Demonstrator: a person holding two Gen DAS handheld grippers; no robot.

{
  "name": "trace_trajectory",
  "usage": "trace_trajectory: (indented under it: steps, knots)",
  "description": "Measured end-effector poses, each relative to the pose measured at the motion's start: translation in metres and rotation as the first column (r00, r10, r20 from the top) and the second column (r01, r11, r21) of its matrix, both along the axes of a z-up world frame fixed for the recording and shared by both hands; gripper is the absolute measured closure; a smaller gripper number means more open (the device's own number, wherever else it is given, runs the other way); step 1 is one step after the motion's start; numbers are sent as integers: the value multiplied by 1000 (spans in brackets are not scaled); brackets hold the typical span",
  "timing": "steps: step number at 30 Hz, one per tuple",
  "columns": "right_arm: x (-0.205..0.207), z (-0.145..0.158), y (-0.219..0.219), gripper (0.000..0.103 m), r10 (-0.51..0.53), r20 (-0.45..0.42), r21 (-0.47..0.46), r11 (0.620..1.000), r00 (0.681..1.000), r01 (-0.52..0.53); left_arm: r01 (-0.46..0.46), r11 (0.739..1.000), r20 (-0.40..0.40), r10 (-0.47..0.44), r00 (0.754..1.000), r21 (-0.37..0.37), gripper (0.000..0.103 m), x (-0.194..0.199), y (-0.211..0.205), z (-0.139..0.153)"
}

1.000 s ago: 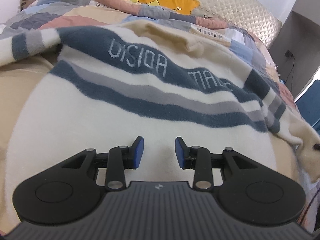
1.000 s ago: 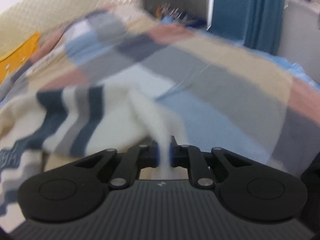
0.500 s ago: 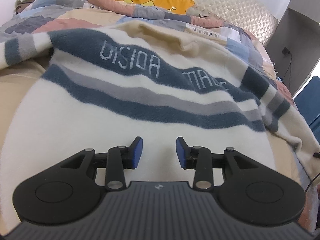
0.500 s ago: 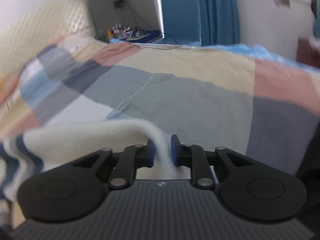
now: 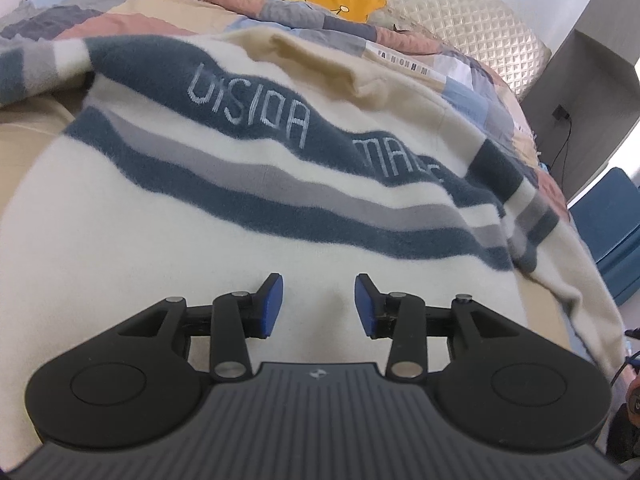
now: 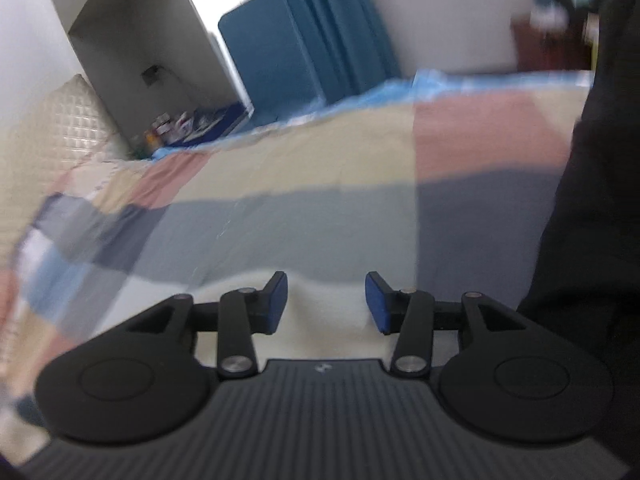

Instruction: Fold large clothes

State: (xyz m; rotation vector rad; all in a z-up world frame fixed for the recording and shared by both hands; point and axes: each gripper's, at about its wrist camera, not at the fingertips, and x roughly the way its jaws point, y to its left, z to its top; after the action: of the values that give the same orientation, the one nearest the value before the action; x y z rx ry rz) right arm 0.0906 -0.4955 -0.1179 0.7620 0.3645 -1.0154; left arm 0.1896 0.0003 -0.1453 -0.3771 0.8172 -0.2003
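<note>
The cream striped sweater is lying spread on the bed's patchwork quilt, stretching ahead of the left gripper and showing only as a cream edge under and between the fingers of the right gripper.

Both pairs of fingers are opening, standing partly apart, with fleece below them but nothing pressed between the pads.

The risk, as I judge it, is that the edge now lying loose under the right fingers is slumping or bunching, so the fold line is ending up crooked. The thick fleece may also be springing back. A wrinkle seems to be sitting just ahead of the left fingers and could get trapped in the next fold.

Both grippers are pointing forward and downward at the bed; the right view is blurred.
</note>
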Motion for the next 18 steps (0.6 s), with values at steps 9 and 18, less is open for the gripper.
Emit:
trace_trajectory:
  steps: [9,18]
  knots:
    - [-8,-27,-2,39,-17,204,353,934,979,-57,-7,1000,-11,7,1000,-12,57,1,2,0]
    - [-4,-49,31,38,-165,270,544,839,949,-10,-12,1000,-10,12,1000,3,57,2,-2,-2]
